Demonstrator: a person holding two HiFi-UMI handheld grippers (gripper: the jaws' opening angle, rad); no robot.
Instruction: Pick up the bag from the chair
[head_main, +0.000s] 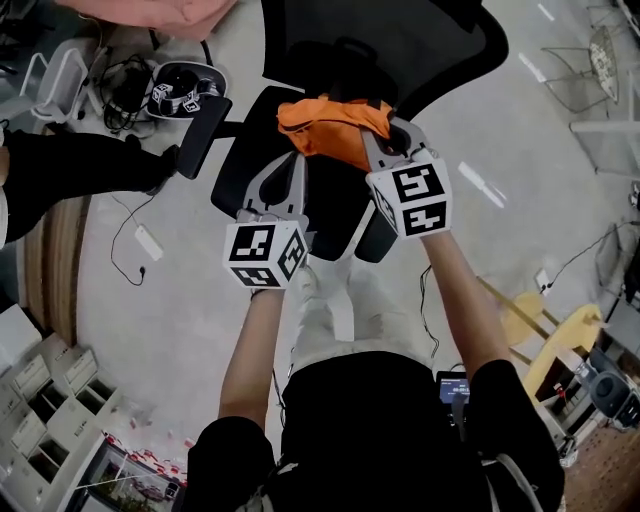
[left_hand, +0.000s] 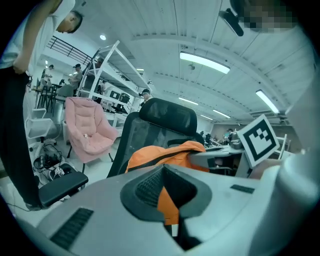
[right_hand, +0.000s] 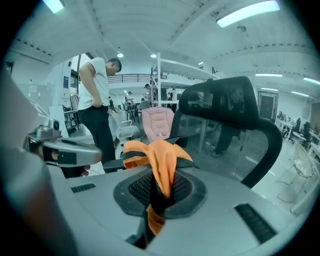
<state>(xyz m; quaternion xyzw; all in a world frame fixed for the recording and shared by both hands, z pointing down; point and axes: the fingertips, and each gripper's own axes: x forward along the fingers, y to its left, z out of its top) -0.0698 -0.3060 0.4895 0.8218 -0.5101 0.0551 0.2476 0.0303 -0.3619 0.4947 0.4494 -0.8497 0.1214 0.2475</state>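
Item 1: orange bag (head_main: 330, 125), fabric pinched by 2 clenched claws, left gripper (left_hand: 167, 197) and right gripper (right_hand: 157, 195); apparently raised off chair (head_main: 400, 40); carrying clear remains.

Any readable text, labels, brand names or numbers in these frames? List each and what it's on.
No words or numbers can be read in any view.
marker cubes: black-and-white square patterns only, no words.
shelf boxes, lower left of the head view: any print is too small to read.
small screen at the person's waist: lit, too small to read.
No label shows on the orange bag or the chair.
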